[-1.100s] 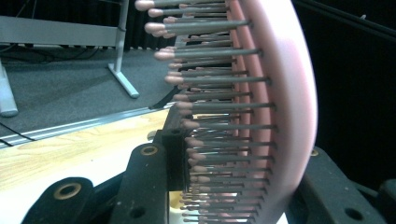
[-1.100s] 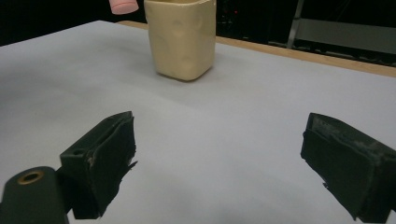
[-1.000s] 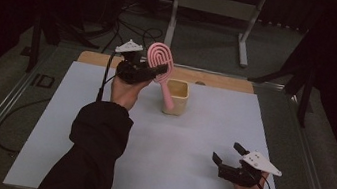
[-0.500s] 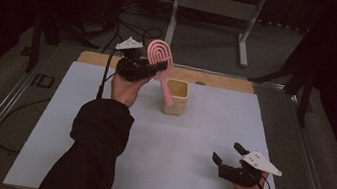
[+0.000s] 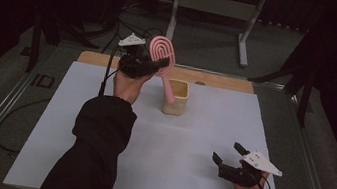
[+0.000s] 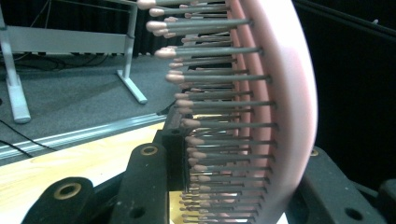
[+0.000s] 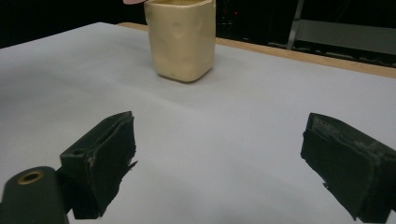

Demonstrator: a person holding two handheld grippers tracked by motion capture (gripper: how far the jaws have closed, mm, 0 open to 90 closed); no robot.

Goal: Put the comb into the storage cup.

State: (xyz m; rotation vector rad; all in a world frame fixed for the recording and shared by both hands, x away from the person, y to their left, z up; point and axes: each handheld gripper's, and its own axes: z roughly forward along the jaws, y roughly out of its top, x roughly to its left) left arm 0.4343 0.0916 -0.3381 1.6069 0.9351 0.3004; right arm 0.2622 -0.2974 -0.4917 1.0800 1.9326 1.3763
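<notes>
Left gripper (image 5: 153,64): raised at far left, jaws pinching pink hairbrush (image 5: 161,53), handle angled down into cream cup (image 5: 176,97).
Right gripper (image 5: 229,154): rested low, near right, jaws spread, nothing between.

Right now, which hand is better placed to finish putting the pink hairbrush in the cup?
Left: the left gripper already grips the pink hairbrush over the cup; the right gripper is open, nearer the table's front edge.
</notes>
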